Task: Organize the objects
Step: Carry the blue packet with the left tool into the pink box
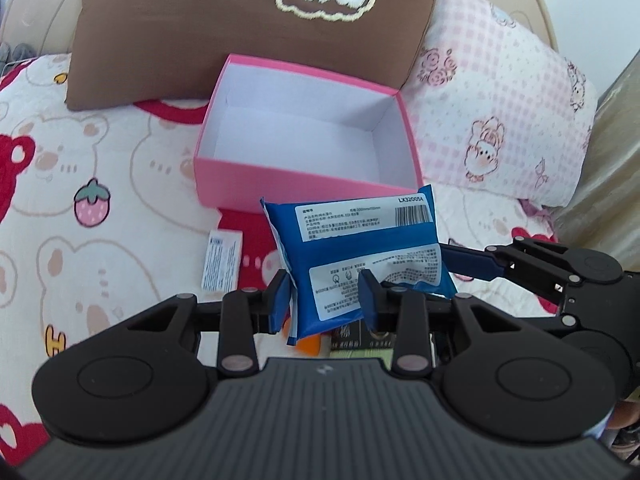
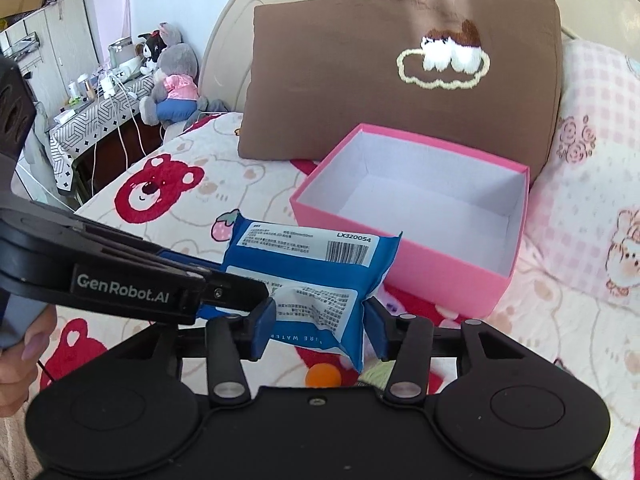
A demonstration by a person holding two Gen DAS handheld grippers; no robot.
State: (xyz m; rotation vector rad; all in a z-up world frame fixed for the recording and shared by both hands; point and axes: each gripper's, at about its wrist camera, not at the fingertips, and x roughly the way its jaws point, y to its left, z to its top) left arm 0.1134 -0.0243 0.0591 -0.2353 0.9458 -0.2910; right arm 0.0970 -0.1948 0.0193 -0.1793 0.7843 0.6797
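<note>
In the left wrist view, a small white packet [image 1: 222, 260] lay flat on the bear-print bedspread [image 1: 80, 168], left of the lifted blue wipes pack [image 1: 360, 248]. The left hand-held gripper [image 1: 326, 300] was closed on that pack, its blue pads pressing the lower left part, so the pack hung tilted above the bed with the barcode label facing up. Behind it sat the pink box [image 1: 304, 184], open and white inside, its far side against a brown pillow [image 1: 240, 32]. A pink checked pillow [image 1: 500, 112] lay to the right of the box. From the right edge the right hand-held gripper [image 1: 460, 260] reached in to the pack's right side.

In the right wrist view, the left gripper's arm crossed from the left edge, with a hand [image 2: 20, 360] under it. The right hand-held gripper's pads stood on either side of the pack's near corner; whether they pressed it could not be told. An orange ball [image 2: 323, 376] lay on the bedspread just below the pack. The pink box stood to the right, near but apart from the pack
</note>
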